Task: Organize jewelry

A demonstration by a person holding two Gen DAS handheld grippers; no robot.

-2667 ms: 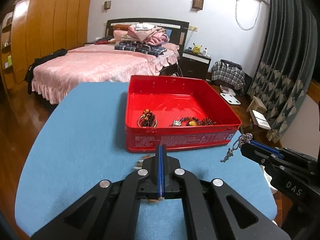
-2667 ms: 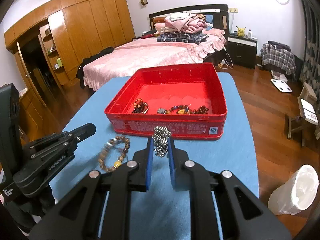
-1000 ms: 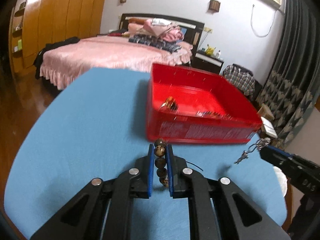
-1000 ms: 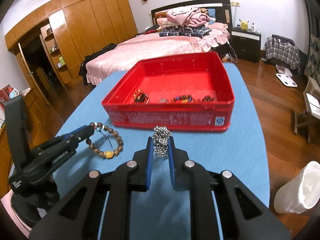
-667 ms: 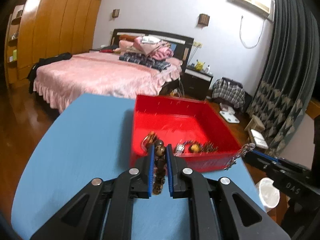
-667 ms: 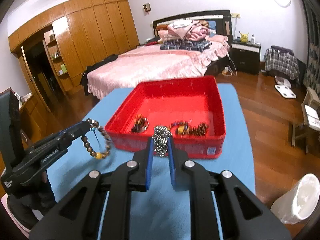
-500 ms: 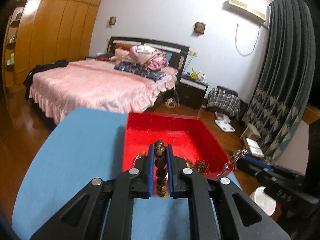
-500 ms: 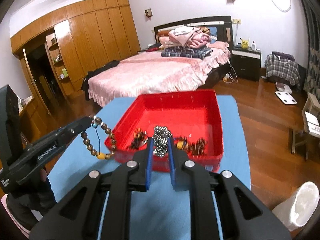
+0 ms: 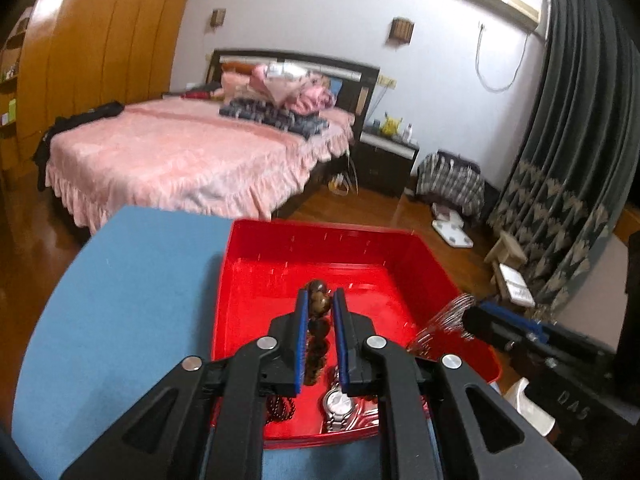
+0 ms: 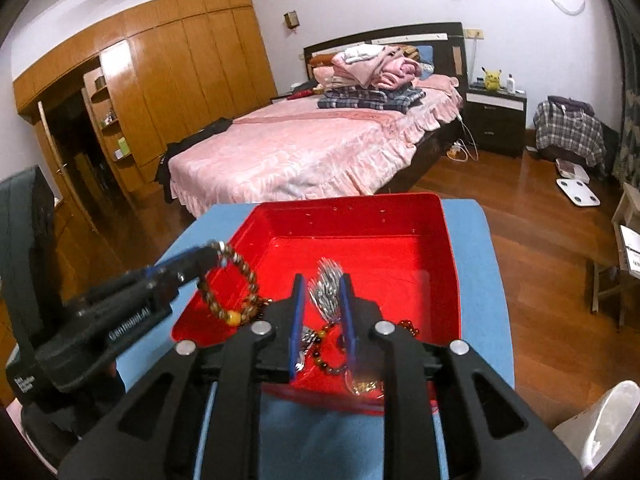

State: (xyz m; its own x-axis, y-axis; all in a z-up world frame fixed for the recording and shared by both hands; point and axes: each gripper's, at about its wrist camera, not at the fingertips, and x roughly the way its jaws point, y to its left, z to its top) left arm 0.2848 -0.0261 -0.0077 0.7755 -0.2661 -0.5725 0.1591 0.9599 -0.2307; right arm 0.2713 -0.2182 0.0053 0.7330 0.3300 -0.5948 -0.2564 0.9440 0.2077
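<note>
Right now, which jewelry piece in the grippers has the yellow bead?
The brown beaded bracelet in the left gripper; the right gripper holds an all-silver chain.

tray (image 10: 450,264) on table (image 10: 486,280); watch (image 9: 338,402), bead strands (image 10: 332,354) inside, near front wall; bed (image 10: 304,148) behind.

the right gripper (image 9: 468,316) body reads "das"; the left gripper (image 10: 212,254) body reads "genrobot.ai", partly blurred.

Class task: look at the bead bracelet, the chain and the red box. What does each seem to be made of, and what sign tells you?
Bead bracelet: mottled brown, polished beads, likely wood or stone.
Chain: silvery, glinting links, probably metal.
Red box: glossy red walls, printed front; tin or plastic, unclear.
</note>
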